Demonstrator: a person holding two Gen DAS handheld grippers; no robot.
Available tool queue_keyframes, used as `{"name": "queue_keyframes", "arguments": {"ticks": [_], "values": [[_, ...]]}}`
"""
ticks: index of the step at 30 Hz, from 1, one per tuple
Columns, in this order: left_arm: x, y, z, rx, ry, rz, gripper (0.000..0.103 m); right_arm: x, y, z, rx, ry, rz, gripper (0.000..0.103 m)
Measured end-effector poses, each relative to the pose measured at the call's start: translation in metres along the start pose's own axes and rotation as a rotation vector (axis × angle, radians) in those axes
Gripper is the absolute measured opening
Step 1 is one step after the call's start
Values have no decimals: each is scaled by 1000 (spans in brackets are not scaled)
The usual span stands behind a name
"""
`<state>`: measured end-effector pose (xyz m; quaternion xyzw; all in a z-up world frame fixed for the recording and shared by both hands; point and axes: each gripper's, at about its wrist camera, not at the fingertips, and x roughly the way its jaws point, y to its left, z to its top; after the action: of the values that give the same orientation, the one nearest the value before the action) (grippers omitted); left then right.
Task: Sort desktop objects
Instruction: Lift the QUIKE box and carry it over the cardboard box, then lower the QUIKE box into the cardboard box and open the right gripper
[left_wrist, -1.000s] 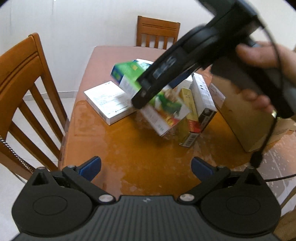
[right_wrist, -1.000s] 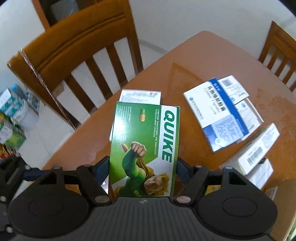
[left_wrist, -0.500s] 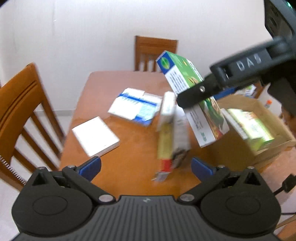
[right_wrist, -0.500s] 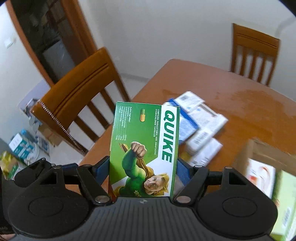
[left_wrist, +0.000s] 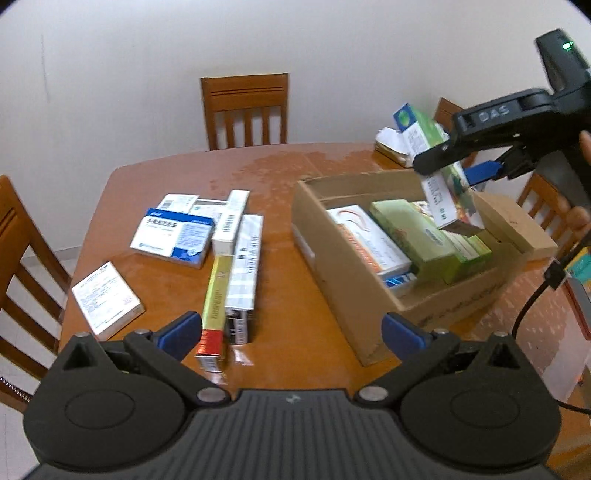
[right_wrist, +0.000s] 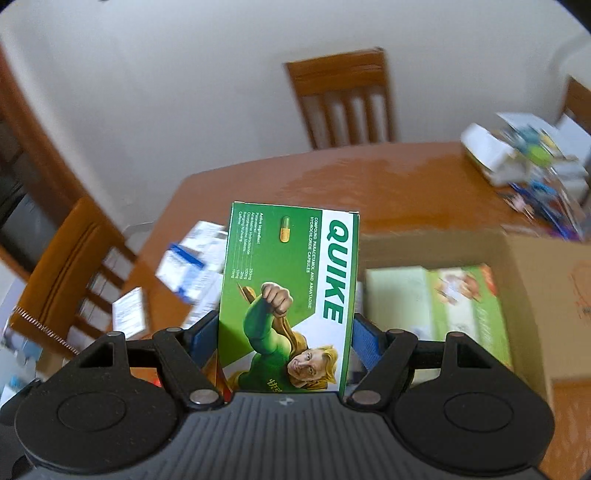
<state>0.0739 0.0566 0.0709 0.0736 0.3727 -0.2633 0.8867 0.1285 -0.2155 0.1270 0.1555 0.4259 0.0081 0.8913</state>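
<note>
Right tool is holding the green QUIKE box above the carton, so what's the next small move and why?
Probably lower the right tool a little into the carton before letting go. The QUIKE box is clamped between its pads and hangs above the carton's right part, over the green boxes already packed there, not yet resting on them. Dropping it from there might leave it on edge.

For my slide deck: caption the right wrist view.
Right gripper carries a green QUIKE box over an open cardboard box of medicines.
</note>
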Motion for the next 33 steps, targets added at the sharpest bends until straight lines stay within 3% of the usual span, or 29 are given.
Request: {"name": "queue_keyframes", "arguments": {"ticks": [7,24,33], "values": [[2,-20,1,61,15,4,103,20,-18,-11,34,45,-25,79],[37,-9,2,32,72,-32,103,106,20,10,-104,208,-88,79],[47,-2,3,7,84,-42,103,128,26,10,-146,250,-135,79]]}}
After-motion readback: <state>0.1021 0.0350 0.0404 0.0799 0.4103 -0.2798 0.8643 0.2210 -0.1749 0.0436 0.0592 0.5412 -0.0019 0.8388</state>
